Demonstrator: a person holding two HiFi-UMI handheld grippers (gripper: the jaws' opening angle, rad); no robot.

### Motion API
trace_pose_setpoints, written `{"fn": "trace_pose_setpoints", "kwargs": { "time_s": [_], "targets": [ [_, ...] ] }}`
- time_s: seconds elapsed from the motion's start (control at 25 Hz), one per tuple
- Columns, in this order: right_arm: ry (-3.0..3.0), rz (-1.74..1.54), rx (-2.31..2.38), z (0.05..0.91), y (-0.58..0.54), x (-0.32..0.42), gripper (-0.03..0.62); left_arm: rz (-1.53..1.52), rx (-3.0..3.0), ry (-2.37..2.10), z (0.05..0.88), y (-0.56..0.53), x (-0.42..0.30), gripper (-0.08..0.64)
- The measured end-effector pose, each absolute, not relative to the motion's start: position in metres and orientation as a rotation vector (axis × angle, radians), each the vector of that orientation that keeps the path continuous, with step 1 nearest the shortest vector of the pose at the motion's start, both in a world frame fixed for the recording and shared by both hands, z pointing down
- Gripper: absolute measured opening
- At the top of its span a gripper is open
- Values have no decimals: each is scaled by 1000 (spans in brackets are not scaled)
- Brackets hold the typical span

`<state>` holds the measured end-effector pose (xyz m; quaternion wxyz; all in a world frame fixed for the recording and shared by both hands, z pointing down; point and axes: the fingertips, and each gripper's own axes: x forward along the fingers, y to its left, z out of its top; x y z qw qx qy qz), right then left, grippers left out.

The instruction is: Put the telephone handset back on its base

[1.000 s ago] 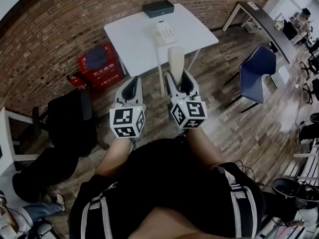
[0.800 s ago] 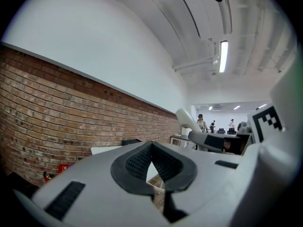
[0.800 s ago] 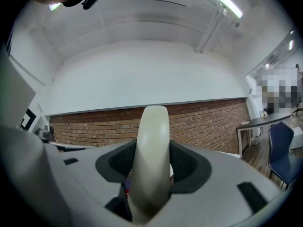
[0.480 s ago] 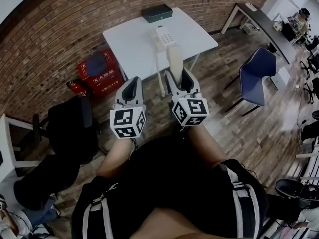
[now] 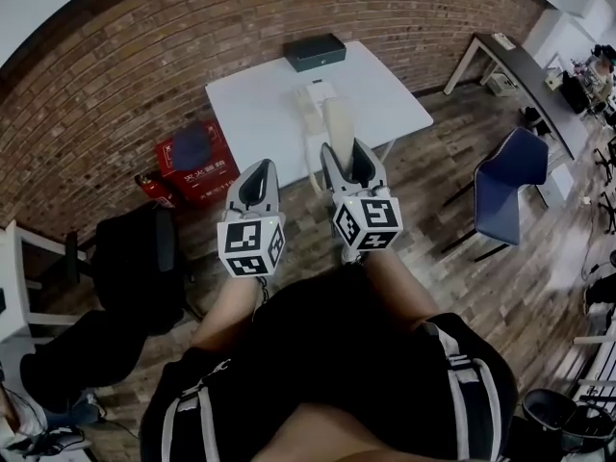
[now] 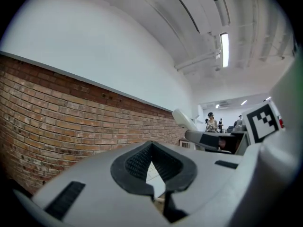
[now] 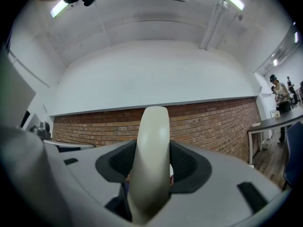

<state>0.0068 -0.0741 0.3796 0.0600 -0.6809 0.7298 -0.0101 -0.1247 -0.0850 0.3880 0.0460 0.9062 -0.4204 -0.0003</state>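
Note:
A cream telephone handset (image 5: 339, 121) stands upright in my right gripper (image 5: 350, 158), which is shut on its lower part. In the right gripper view the handset (image 7: 151, 160) fills the gap between the black pads (image 7: 185, 167). The white phone base (image 5: 311, 99) lies on the white table (image 5: 260, 104) ahead, partly hidden behind the handset. My left gripper (image 5: 258, 173) hangs beside the right one, short of the table, jaws together with nothing between them. The left gripper view shows its jaws (image 6: 152, 148) closed, with the handset (image 6: 185, 121) at the right.
A dark flat box (image 5: 315, 52) sits at the table's far edge by the brick wall. A red fire-equipment box (image 5: 197, 159) stands on the floor left of the table. A black chair (image 5: 135, 258) is at the left, a blue chair (image 5: 505, 186) at the right.
The view has shifted toward the table; the handset now overlaps the phone base. Both grippers keep their hold and their spacing.

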Motion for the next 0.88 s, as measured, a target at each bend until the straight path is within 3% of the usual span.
{"fn": "trace_pose_setpoints", "kwargs": {
  "time_s": [0.88],
  "targets": [
    [2514, -88, -1846, 385, -228, 145, 204, 148, 2564, -1512, 399, -221, 36, -3]
  ]
}}
